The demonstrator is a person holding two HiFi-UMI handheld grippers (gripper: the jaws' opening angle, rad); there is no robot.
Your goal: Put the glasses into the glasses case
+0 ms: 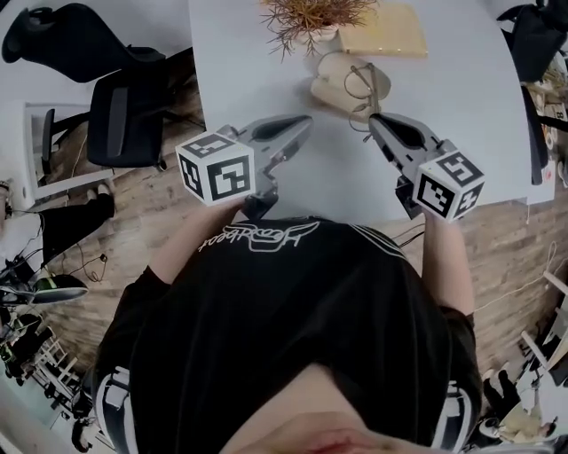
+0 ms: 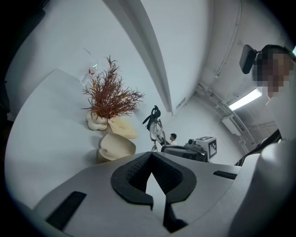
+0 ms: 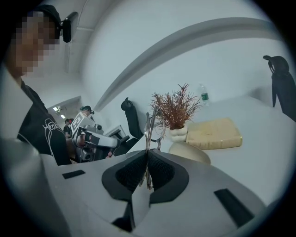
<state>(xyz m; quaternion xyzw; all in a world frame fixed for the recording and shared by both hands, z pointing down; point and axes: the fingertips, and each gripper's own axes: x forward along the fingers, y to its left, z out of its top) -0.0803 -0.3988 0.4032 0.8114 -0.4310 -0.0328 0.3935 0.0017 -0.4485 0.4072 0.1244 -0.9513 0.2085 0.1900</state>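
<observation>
- Left gripper (image 1: pixel 304 121): its jaws are closed tip to tip with nothing between them. It hangs over the table (image 1: pixel 461 115), just short of the case and touching nothing I can see.
- Case (image 1: pixel 333 80): a cream clamshell lying open on the table, in front of the plant (image 1: pixel 311 18) and the book (image 1: pixel 386 31). It looks light and smooth, so I'd judge it will slide or tip if pushed from one side. The free left jaws could steady its edge.
- Glasses (image 1: pixel 359 84): a thin wire frame with round lenses, held up off the table at the case's right side. I can't tell whether they touch the case.
- I'd expect them to be very light, easy to bend and easy to scratch. The frame or an arm near the hinge is the place to pinch, never the lenses. With so slim a hold they may swing or twist in the grip, so lowering them gently seems wise.
- Right gripper (image 1: pixel 374 119): its jaws are nearly shut, pinching the frame's thin wire between the black pads. The lenses stand up above the tips, edge-on to its camera.
</observation>
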